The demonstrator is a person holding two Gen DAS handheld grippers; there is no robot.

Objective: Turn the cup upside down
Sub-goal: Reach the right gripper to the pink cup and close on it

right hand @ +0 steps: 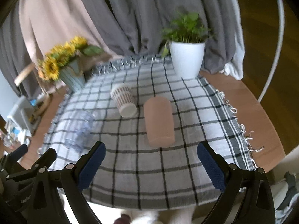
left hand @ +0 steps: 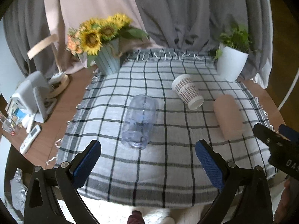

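Three cups lie on their sides on a checked tablecloth (left hand: 168,160) spread over a round wooden bench (right hand: 248,100). The patterned paper cup (left hand: 187,94) rests near the cloth's middle, its base toward the camera. Just right of the paper cup lies a pink plastic cup (right hand: 159,120), also tipped over; the two sit close but apart. Left of the paper cup, well apart from it, a clear plastic cup (left hand: 139,120) lies with its mouth toward the near edge.

The left tongs (left hand: 148,160) hang spread wide above the near part of the cloth, in front of the clear cup, pinching nothing. The right tongs (right hand: 151,162) are likewise spread and empty, poised in front of the pink cup.

Behind the paper cup, at the cloth's far edge, stand a pale blue pot of sunflowers (left hand: 101,37) to the left and a green plant in a white pot (right hand: 186,59) to the right, with grey curtains (right hand: 142,15) beyond.
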